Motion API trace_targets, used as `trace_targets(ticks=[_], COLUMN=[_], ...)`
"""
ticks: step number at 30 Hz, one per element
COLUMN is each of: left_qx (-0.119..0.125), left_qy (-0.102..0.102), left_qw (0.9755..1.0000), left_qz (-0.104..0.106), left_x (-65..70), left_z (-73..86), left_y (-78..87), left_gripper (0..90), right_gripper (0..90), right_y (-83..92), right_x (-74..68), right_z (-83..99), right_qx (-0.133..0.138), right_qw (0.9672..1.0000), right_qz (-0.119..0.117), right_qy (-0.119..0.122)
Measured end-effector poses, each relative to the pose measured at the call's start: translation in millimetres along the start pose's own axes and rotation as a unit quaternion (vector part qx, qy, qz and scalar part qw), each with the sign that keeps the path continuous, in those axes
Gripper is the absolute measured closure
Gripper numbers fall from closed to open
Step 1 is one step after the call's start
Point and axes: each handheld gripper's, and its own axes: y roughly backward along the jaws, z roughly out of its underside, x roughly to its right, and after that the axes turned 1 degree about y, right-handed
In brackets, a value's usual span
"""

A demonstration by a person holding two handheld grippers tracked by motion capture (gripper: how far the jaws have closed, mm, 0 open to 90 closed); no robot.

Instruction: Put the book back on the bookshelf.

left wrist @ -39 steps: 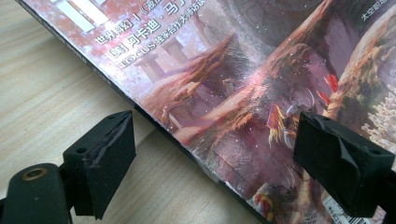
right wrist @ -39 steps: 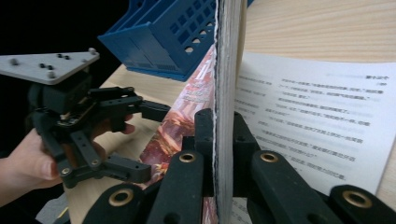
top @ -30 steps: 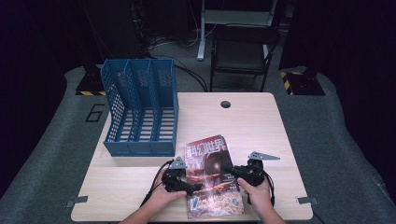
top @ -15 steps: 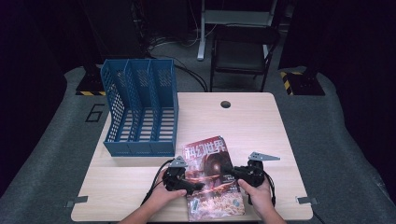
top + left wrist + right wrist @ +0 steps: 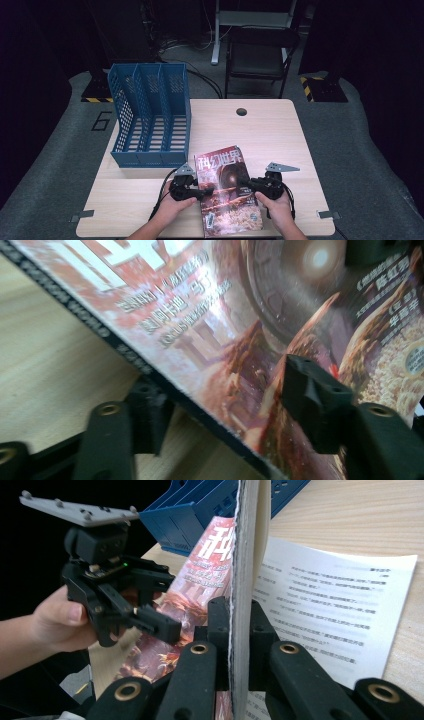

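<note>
While the magazine (image 5: 227, 192) is lying near the worktop's (image 5: 280, 130) front edge, the right gripper (image 5: 235, 625) is pinching its right edge tight, and the left gripper (image 5: 220, 412), jaws just closing, is straddling its left edge without pressing.

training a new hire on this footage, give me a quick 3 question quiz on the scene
1. True or false: the right gripper is clamped on the edge of the magazine.
2. What does the blue file rack hold? A) papers B) nothing visible C) a second magazine
3. In the left gripper view, where do the left gripper jaws stand relative to the magazine's spine?

Key
1. True; its pads press on the page edge from both sides.
2. B
3. One jaw lies below the spine, the other over the cover; the jaws have just been closing, with the magazine between them.
</note>
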Motion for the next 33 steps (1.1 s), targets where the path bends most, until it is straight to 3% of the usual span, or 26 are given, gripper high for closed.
trace_targets(ticks=[3,9,15,19,27,33], left_qx=[0.005,0.003,0.021,0.028,0.033,0.051], left_qy=[0.0,0.012,0.019,0.013,0.007,-0.002], left_qw=[1.0,0.9998,0.9992,0.9989,0.9986,0.9978], left_qz=[0.002,0.016,0.027,0.035,0.04,0.042], left_x=[1.5,0.6,0.4,0.7,3.6,7.2], left_z=[-3.3,-8.1,-16.0,-21.9,-31.0,-40.4], left_y=[5.6,13.5,25.3,33.7,45.7,55.7], left_gripper=[52.8,60.8,67.6,71.9,76.4,78.9], right_gripper=[85.1,84.6,83.6,82.6,82.8,84.4], right_y=[0.2,1.6,4.4,6.3,7.2,11.0], right_x=[-1.1,-2.5,-1.4,-0.7,-4.9,-12.1], right_z=[-0.9,-2.4,-5.9,-8.3,-15.1,-23.2], right_qx=[0.0,0.0,0.004,0.0,-0.021,-0.026], right_qw=[1.0,1.0,0.9998,0.9996,0.9994,0.9992], right_qz=[-0.001,-0.004,-0.013,-0.025,-0.022,-0.025], right_qy=[0.006,0.009,0.012,0.01,0.013,0.02])
